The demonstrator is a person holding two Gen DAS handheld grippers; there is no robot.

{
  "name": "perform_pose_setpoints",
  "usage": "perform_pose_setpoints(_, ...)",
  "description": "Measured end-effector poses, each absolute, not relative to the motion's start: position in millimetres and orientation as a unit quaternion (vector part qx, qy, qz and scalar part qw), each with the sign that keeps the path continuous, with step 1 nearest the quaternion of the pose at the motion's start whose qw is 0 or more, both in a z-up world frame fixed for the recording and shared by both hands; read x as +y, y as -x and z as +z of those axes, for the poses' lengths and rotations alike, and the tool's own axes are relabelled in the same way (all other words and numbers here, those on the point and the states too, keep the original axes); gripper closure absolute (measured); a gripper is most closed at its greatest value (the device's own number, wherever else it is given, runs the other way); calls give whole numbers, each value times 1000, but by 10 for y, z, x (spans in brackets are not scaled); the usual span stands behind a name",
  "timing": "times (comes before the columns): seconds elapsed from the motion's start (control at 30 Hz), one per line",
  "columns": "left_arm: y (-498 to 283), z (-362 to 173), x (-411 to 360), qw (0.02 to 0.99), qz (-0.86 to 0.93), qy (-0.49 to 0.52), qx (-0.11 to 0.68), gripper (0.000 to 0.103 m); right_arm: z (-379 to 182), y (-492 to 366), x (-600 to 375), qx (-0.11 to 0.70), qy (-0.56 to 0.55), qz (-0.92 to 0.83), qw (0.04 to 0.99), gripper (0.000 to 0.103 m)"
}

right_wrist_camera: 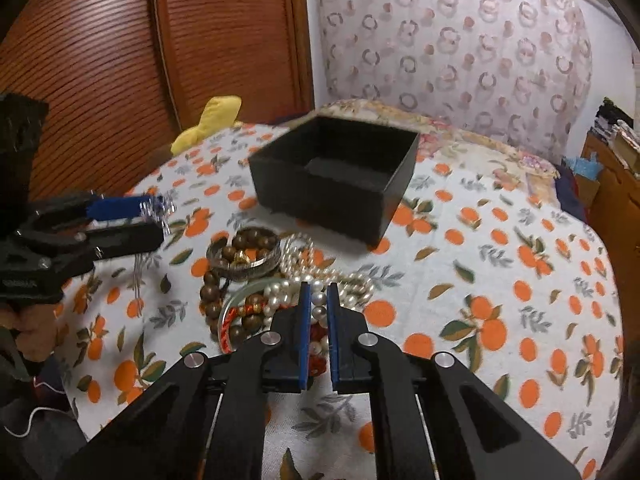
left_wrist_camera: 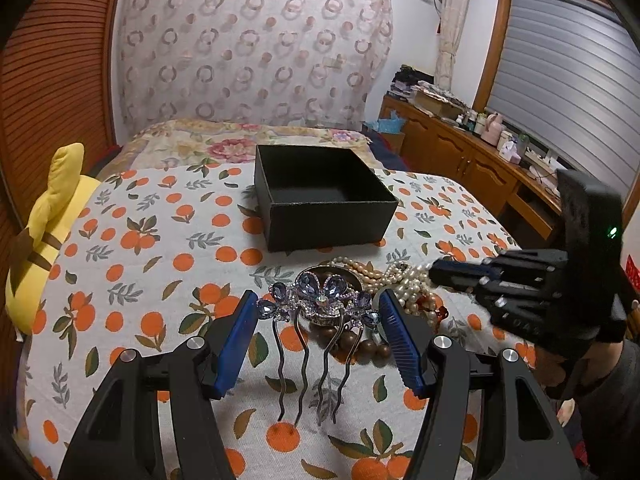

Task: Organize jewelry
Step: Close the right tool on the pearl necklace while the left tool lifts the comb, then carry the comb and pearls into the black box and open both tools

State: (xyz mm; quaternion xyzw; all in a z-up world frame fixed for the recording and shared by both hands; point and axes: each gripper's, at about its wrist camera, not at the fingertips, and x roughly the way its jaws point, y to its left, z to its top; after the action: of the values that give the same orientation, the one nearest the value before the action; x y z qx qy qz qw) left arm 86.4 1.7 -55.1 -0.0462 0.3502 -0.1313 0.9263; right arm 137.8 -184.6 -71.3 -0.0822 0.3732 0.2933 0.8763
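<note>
Just this side of the black box, which stands open on the orange-print cloth, lies the heap of jewelry. My left gripper has its blue pads spread wide, one on each side of the blue-stone hair comb; the comb's jewelled top spans the gap and seems to touch both pads, its wavy prongs hanging toward me, though I cannot tell how firmly it is held. My right gripper has its pads drawn nearly together, a narrow slit between them, hovering over the pearl necklace; whether pearls are pinched I cannot tell. Left of the pearls, nearer the box, sit the wooden bead bracelet and a glass bangle. Far left of the box lies a yellow plush toy.
</note>
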Motion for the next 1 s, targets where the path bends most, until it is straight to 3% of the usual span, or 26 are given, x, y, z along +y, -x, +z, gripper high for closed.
perform_pose_setpoints(1.0, -1190, 53, 103, 946, -133, 55, 289, 43, 737, -1417, -1991, 224, 91, 277, 930, 94)
